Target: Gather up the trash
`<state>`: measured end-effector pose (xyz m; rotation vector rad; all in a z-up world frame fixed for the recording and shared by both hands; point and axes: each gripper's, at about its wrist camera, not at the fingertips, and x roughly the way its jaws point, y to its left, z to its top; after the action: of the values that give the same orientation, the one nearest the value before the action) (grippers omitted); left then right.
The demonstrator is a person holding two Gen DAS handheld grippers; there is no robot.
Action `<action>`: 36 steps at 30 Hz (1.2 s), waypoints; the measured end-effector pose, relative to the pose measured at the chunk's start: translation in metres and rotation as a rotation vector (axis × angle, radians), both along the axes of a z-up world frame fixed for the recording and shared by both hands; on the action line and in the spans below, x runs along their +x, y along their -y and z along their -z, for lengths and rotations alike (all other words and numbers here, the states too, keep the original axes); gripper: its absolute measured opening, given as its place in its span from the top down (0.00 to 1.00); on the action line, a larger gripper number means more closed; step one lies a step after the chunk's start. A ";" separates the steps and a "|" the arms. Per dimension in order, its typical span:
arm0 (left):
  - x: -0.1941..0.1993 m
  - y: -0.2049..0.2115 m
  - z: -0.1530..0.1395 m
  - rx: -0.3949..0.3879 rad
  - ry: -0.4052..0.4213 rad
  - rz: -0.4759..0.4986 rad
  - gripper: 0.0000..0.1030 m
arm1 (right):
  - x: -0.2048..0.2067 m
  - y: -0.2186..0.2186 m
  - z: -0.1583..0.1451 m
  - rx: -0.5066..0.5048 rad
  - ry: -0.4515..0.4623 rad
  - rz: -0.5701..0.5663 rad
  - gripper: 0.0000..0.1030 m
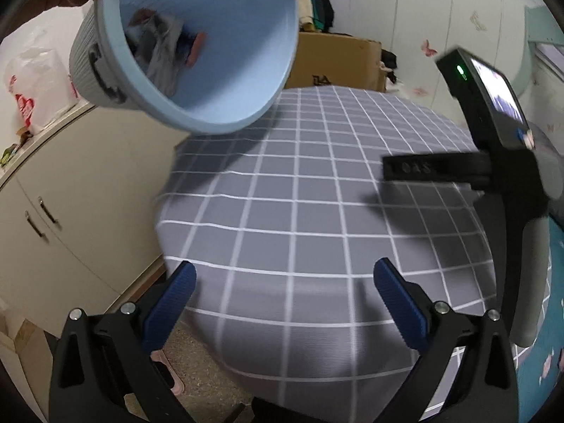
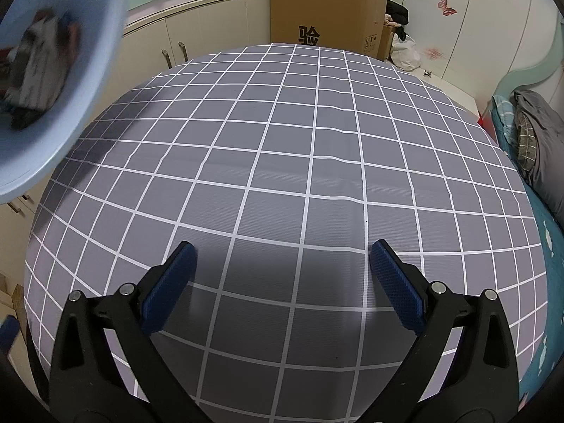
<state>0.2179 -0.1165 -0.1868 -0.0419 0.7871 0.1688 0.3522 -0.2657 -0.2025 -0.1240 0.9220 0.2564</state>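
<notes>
A light blue ribbed trash bin [image 1: 197, 53] hangs tilted in the air over the table's far left corner, its mouth turned towards me. Crumpled wrappers and paper [image 1: 162, 53] lie inside it. The bin [image 2: 53, 81] appears blurred at the upper left of the right wrist view. What holds it is hidden. My left gripper [image 1: 282, 275] is open above the table's near left edge, with nothing between its blue pads. My right gripper [image 2: 282, 253] is open and holds nothing, low over the grey checked tablecloth [image 2: 282, 162]. Its black body with a lit screen [image 1: 493, 105] shows at the right of the left view.
Cream cabinets [image 1: 70, 194] run along the left, with a white plastic bag [image 1: 35, 81] on top. A cardboard box [image 2: 324, 17] stands behind the table. A bed with grey bedding [image 2: 535, 134] lies at the right. Speckled floor [image 1: 211, 380] shows below the table edge.
</notes>
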 end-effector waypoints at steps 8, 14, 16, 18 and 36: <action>0.023 0.022 0.010 0.048 -0.100 0.077 0.04 | 0.000 0.000 0.000 0.000 0.000 0.000 0.06; 0.036 0.024 0.009 0.049 -0.087 0.112 0.04 | 0.002 0.000 0.000 0.000 0.000 0.000 0.06; 0.037 0.019 0.011 0.007 -0.077 0.117 0.04 | 0.001 0.001 0.000 0.000 0.000 0.000 0.06; 0.034 0.018 0.014 0.013 -0.042 0.128 0.04 | 0.001 0.000 0.000 0.000 0.000 0.000 0.06; 0.048 0.011 0.011 0.002 -0.082 0.167 0.04 | 0.001 0.001 0.000 0.000 0.000 0.000 0.06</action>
<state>0.2655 -0.1275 -0.1974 0.0324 0.8684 0.0132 0.3532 -0.2663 -0.2023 -0.1236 0.9223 0.2562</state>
